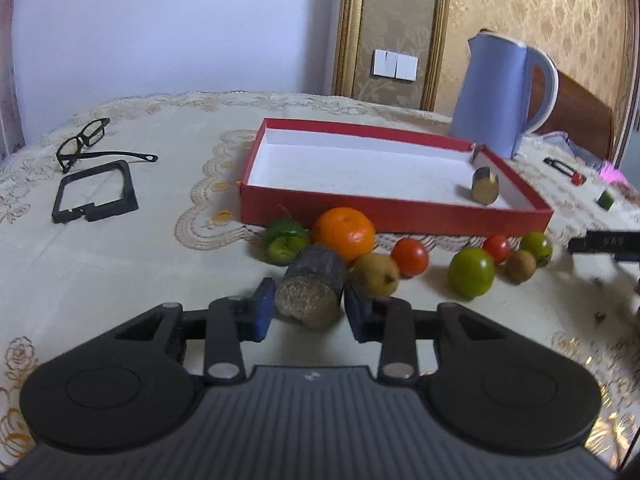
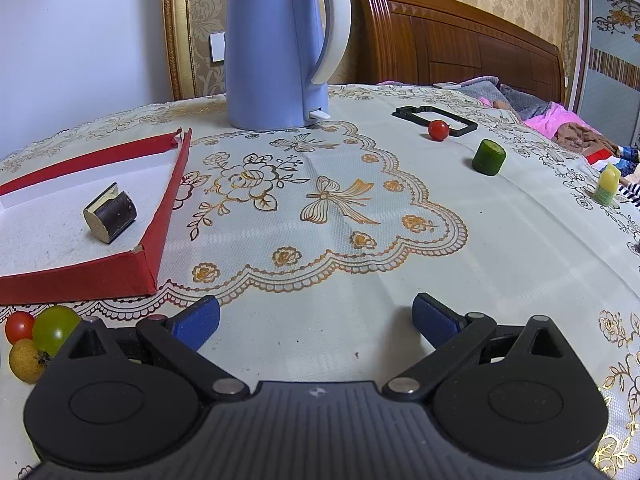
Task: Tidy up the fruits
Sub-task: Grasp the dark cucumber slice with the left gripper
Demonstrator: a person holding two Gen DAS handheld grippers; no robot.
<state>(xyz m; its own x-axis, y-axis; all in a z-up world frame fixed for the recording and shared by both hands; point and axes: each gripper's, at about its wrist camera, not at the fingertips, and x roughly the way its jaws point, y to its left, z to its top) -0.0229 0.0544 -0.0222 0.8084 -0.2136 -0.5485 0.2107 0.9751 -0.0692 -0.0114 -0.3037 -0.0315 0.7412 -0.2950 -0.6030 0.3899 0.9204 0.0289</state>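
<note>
My left gripper (image 1: 308, 312) has its blue pads on both sides of a dark sugarcane piece (image 1: 312, 288) on the table; contact looks close on both sides. Behind it lie a green fruit (image 1: 284, 240), an orange (image 1: 345, 232), a kiwi (image 1: 376, 276), red tomatoes (image 1: 409, 257), and a green tomato (image 1: 471, 272). The red tray (image 1: 392, 220) holds another sugarcane piece (image 1: 485, 186), also seen in the right wrist view (image 2: 110, 213). My right gripper (image 2: 316, 320) is open and empty above the tablecloth, right of the tray (image 2: 160, 240).
A blue kettle (image 2: 276, 48) stands behind the tray. A cherry tomato (image 2: 438, 130), a cucumber piece (image 2: 489, 157) and a yellow-green piece (image 2: 608, 188) lie at the far right by a black frame (image 2: 434, 118). Glasses (image 1: 86, 142) and another black frame (image 1: 96, 192) lie at the left.
</note>
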